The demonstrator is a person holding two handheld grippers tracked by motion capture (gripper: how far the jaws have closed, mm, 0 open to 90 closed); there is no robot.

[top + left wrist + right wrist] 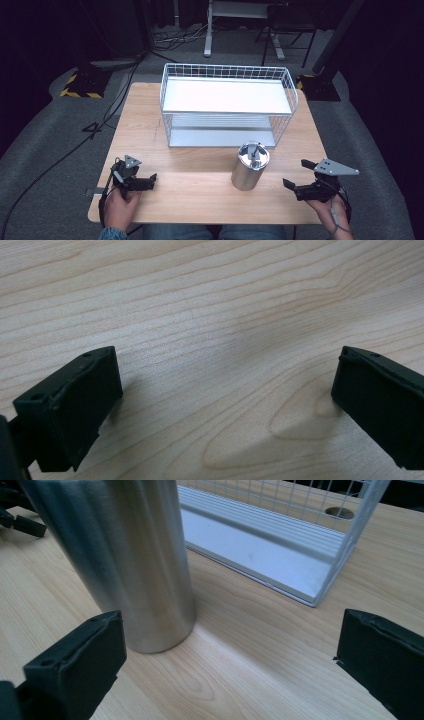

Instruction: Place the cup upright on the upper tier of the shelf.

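Dark flooring and cables surround a pale wooden table [150, 125] carrying a white wire shelf rack [227, 102] toward its far edge. Nearer the front edge, right of centre, stands a steel canister [249, 167], upright. The right gripper [300, 177] faces it with jaws wide apart, holding nothing; the left gripper [150, 181], near the front left corner, is likewise spread and empty. A glancing jaw could topple the tall, smooth canister or slip on it. No readable writing or brand.

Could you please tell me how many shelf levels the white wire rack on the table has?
2. The upper shelf sits inside the wire rack under its rim; the lower shelf lies at table level, just behind the steel canister. Nothing appears hidden.
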